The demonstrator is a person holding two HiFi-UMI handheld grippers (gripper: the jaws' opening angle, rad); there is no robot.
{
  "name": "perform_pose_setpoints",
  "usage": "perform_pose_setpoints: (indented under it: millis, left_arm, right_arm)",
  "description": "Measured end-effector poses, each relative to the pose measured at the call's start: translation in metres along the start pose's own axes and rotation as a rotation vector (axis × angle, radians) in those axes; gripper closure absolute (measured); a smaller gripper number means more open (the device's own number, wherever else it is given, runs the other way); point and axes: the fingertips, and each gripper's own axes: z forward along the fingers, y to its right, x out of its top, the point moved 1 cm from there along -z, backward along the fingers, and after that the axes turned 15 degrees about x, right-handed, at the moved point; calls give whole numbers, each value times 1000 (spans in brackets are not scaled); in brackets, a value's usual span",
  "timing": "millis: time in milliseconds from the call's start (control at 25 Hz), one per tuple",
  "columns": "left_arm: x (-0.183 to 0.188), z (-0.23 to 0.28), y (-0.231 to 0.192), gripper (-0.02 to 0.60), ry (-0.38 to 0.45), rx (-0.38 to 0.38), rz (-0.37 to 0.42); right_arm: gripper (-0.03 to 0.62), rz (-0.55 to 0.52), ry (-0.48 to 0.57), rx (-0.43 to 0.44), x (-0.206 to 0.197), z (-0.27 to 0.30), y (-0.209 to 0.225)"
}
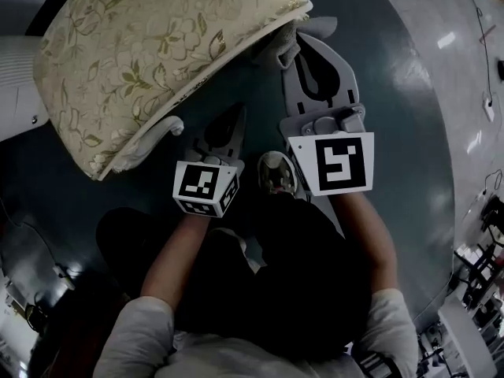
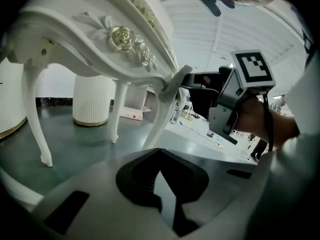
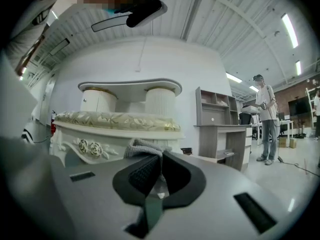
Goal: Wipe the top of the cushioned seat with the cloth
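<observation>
Cushioned seat [image 1: 157, 53]: gold floral top, white carved frame [image 2: 125, 36] under it. In the head view it fills the upper left, its long axis running from lower left up to the right, and it ends in a corner close to the right claw.

Cloth [image 3: 142, 146]: grey knit, bunched. It sticks out past the jaw tips of the right gripper [image 1: 299, 42], just beside that seat corner and down at frame level, not on the cushion.

- Right claw: jaws pinched together on the cloth, with a fold caught between the pads.
- From this claw the cushion top lies to the left and higher. Its own view shows the cushion edge-on, above the carved roses.
- Judgement: the cloth must go up over the rim, then leftward along the seat's long axis.

Left gripper [image 2: 159, 151]: jaws fully together and empty. It sits low beside the seat's front edge, looking up under the frame toward the legs.

Nearer hand: the right, and it has the cloth. The left is closer to the seat's middle but carries nothing.

No cloth contact with the cushion top is visible, so wiping looks not yet begun.
</observation>
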Motion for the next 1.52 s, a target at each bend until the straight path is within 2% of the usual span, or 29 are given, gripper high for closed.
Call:
perform_pose_setpoints:
  millis: [120,200,320,480,640,800,1000,1120,1240,1360,1520]
  left_arm:
    - [1,0,-4,568,12,17,-30]
    - [0,-6,-5,568,19,21,-24]
    - [-6,-14,-9,568,16,20,-5]
    - [-13,-17,-23,568,-3,46,-43]
    - [-11,-14,-33,568,19,95,-20]
    - [-1,-9,-33,568,41,110,-2]
    - [23,-31,-25,568,24,145,-63]
    - [25,-46,-32,568,55,216,-85]
    - [12,-60,-44,568,65,268,-154]
    - [5,-70,-62,568,133,304,-134]
    - [-6,-91,-79,568,175,368,-145]
  right_arm:
    - [579,13,11,7,5,6,-11]
    - [579,19,16,15,6,8,-16]
    - [579,12,28,58,10,10,-29]
    - [579,11,-4,106,11,17,-48]
    - [579,12,-31,134,10,17,-49]
    - [579,0,-34,146,11,21,-48]
    - [579,60,-105,179,9,21,-46]
    - [579,67,-119,173,8,21,-45]
    - [579,42,-93,176,11,20,-49]
    - [579,-25,-71,159,10,20,-51]
    - [579,-100,-88,213,8,22,-75]
